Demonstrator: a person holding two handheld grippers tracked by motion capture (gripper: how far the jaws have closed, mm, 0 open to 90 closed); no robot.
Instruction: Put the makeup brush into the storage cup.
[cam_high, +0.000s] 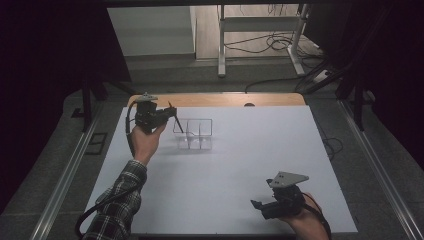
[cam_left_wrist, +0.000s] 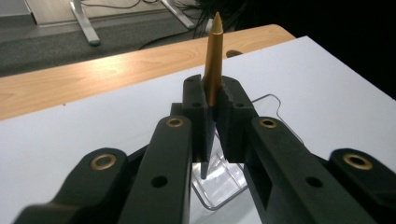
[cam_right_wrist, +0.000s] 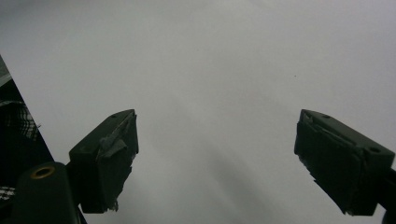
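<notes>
In the high view the left gripper (cam_high: 169, 114) is clamped on a gold pen (cam_high: 176, 119) and holds it tilted over the near-left part of a clear plastic organizer (cam_high: 196, 133), which stands on the white board (cam_high: 240, 165) toward its far-left corner. The pen's lower end reaches down at the organizer's left edge; I judge the pen picked up and carried across, with lowering it into a compartment and letting go left to do. Whether its tip is already inside a compartment or just outside the wall is too small to tell. The right gripper (cam_high: 259, 207) rests near the board's near-right corner, jaws apart, nothing between them.

In the left gripper view the jaws stand together on the pen (cam_left_wrist: 213, 60), its pointed gold end rising above them; its dark lower end drops toward the organizer (cam_left_wrist: 219, 179), whose clear walls are largely covered by the jaws, so which compartment lies beneath cannot be told.

In the right gripper view the right gripper (cam_right_wrist: 215, 154) stands wide apart and empty above the bare board (cam_right_wrist: 210, 70); a plaid sleeve (cam_right_wrist: 14, 116) is cut off at the left edge.
</notes>
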